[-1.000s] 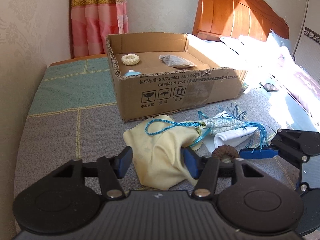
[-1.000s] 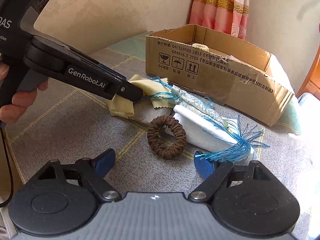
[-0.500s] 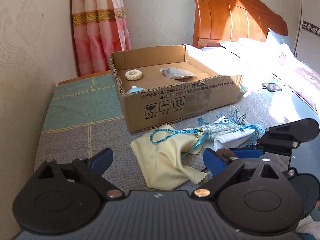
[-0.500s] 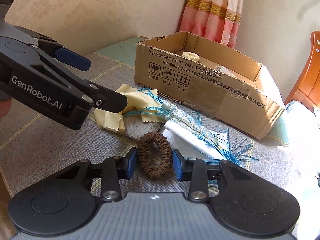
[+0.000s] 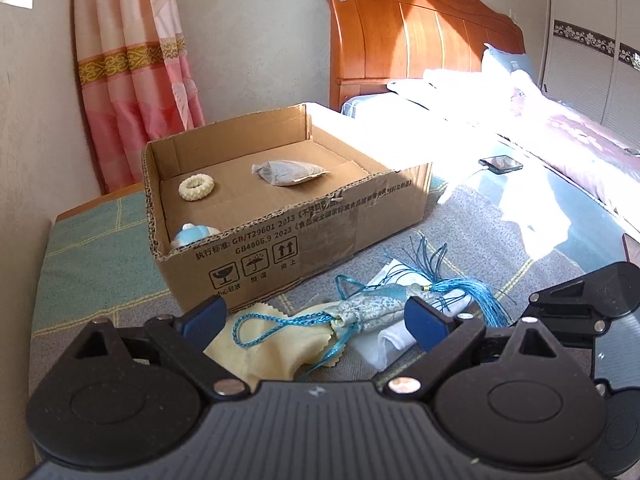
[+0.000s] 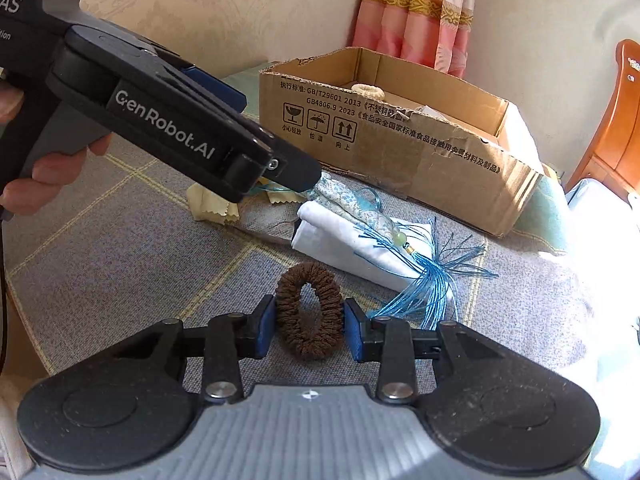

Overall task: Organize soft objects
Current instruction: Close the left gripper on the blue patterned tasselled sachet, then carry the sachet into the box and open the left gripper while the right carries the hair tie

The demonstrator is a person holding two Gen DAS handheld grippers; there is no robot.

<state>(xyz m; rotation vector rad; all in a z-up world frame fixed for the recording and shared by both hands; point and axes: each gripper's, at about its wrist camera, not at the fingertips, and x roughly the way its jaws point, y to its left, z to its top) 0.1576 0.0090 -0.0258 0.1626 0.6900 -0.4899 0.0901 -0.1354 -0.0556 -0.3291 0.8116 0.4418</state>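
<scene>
Two tools, right tool [image 6: 309, 327] clamping brown scrunchie [image 6: 310, 311], left tool [image 5: 316, 318] agape

A brown scrunchie [image 6: 310, 316] is lying on a grey cover [image 6: 132, 248] crossed by pale yellow lines and turning teal [image 5: 92, 256] toward the wall. Beside it are showing a white cloth [image 6: 344, 244], a pale yellow cloth [image 5: 272, 356] and a blue-patterned sachet [image 5: 372, 308] — bright blue tassel [image 6: 428, 284], green bead. In the tan box [image 5: 320, 236], printed in black, a cream ring [image 5: 196, 187] is sitting. The curtain [image 5: 136, 64] is hanging pink with a gold band.
</scene>
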